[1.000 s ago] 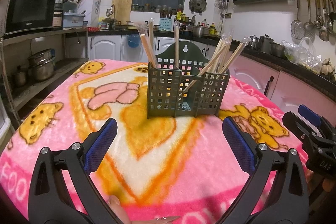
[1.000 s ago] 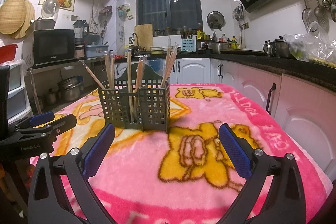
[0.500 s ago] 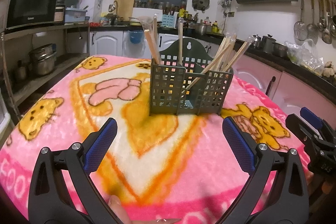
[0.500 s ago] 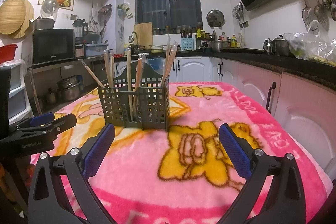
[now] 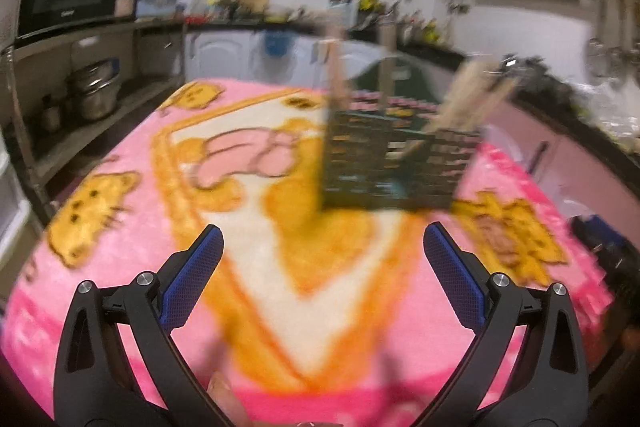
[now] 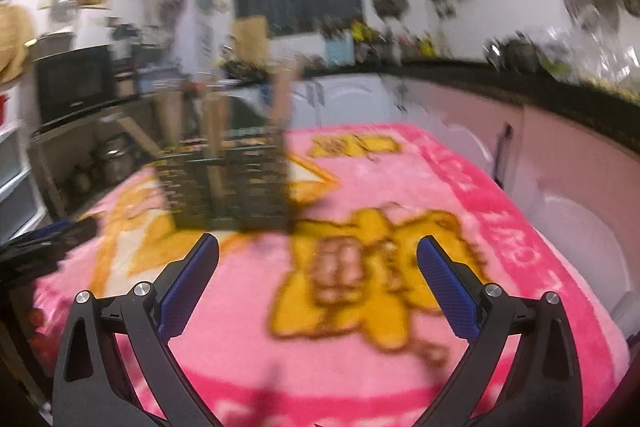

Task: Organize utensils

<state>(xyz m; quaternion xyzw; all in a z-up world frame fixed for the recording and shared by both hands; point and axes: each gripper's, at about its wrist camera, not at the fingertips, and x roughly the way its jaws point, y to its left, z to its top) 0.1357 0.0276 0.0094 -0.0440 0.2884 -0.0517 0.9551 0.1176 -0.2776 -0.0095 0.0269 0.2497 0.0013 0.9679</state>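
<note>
Left wrist view, smeared by motion blur: the left gripper point(image 5: 322, 247) is spread wide with nothing between its blue pads point(image 5: 192, 275), held above the pink cartoon blanket point(image 5: 132, 227) just short of the dark green slotted utensil caddy point(image 5: 394, 163). Wooden chopsticks point(image 5: 464, 95) stand in the caddy, some upright at its near-left corner, others leaning out toward its right end. Right wrist view, equally blurred: the right gripper point(image 6: 318, 257) is also wide and empty, the caddy point(image 6: 228, 183) ahead and to its left, chopsticks point(image 6: 280, 99) rising from several compartments. No loose utensil shows on the blanket around the caddy, so the sorting looks nearly or wholly finished; blur hides how they are grouped.
</note>
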